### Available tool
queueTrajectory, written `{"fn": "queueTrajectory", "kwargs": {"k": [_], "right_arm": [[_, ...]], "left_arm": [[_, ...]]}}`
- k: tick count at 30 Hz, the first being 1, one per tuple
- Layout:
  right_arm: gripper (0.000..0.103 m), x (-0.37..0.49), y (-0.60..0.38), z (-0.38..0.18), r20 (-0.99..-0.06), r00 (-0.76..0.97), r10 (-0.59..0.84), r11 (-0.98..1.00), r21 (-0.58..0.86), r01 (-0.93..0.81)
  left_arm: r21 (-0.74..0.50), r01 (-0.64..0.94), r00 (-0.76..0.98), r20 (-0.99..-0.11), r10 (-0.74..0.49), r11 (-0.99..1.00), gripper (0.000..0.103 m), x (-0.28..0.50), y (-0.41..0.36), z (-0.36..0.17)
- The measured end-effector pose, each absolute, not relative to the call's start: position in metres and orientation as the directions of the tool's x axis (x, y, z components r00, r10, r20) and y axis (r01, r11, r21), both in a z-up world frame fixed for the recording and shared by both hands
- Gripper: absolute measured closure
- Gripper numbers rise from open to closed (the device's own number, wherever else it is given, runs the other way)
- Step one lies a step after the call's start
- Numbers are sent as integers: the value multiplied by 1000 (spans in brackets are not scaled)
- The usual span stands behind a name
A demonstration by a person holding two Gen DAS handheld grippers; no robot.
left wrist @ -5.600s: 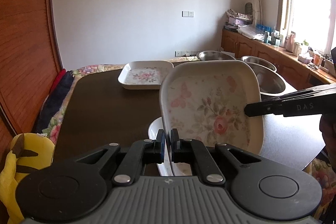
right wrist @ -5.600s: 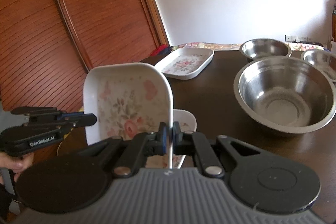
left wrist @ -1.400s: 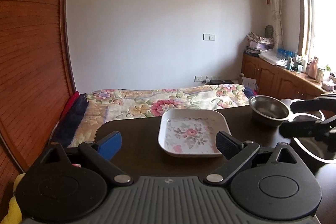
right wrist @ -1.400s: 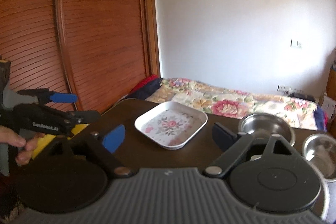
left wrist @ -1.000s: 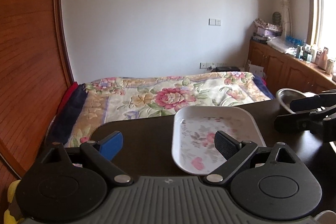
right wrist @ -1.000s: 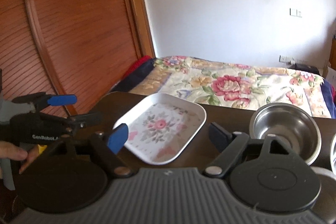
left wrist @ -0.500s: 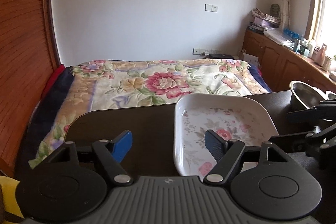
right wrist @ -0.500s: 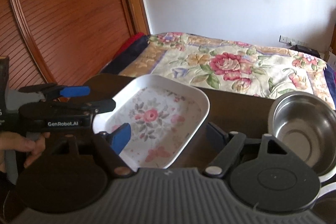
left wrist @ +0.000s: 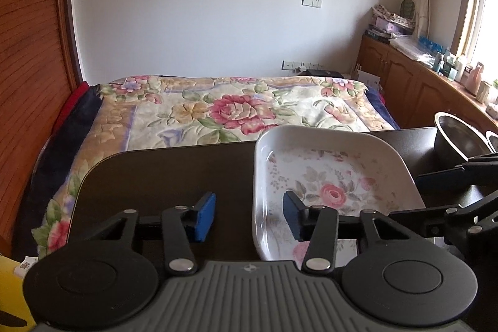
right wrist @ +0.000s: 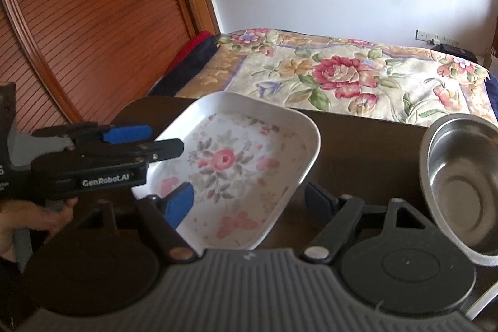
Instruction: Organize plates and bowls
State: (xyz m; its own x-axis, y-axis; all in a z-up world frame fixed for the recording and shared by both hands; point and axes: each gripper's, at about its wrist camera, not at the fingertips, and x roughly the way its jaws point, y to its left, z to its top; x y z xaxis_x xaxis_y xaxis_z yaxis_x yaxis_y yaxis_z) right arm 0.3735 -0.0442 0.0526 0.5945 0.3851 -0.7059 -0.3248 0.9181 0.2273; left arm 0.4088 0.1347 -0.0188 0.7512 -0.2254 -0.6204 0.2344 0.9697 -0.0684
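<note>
Dark glossy table (left wrist: 162,173) bears a rounded floral plate (right wrist: 236,164); both tongs gape, left's just narrowing

The plate (left wrist: 330,173) looks like glossy white glazed ware or melamine, smooth, with a printed rose pattern on its floor. The bowl (right wrist: 460,176) is bare metal, brushed inside, with a bright rim. The worktop (left wrist: 162,173) is dark, smooth and faintly shiny; whether wood or laminate cannot be told. The left tool (left wrist: 249,215) and right tool (right wrist: 249,198) are matt black plastic with bright metal pivots, ribbed grey bodies and blue pads that look rubbery. The bed (left wrist: 224,111) carries a soft, quilted floral cloth. The door (right wrist: 77,21) is reddish varnished wood, slatted. The wall (left wrist: 218,5) is matt white paint.
</note>
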Motion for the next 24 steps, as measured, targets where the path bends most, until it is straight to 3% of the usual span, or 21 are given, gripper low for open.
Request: {"fn": "queueTrajectory", "kwargs": {"k": [5, 8, 15, 24], "right_arm": [[24, 376, -44, 47, -708, 592, 385, 920, 240, -311], [25, 376, -43, 42, -710, 584, 392, 918, 259, -301], [79, 368, -38, 39, -712, 622, 325, 939, 166, -300], [83, 359, -49, 44, -676, 634, 375, 925, 224, -308]], "left_arm": [[-66, 236, 755, -616, -226, 969, 27, 412, 132, -21], [-74, 252, 751, -615, -242, 965, 49, 409, 130, -21], [-69, 222, 751, -625, -216, 973, 52, 399, 138, -18], [-50, 208, 777, -598, -196, 977, 53, 367, 139, 0]]}}
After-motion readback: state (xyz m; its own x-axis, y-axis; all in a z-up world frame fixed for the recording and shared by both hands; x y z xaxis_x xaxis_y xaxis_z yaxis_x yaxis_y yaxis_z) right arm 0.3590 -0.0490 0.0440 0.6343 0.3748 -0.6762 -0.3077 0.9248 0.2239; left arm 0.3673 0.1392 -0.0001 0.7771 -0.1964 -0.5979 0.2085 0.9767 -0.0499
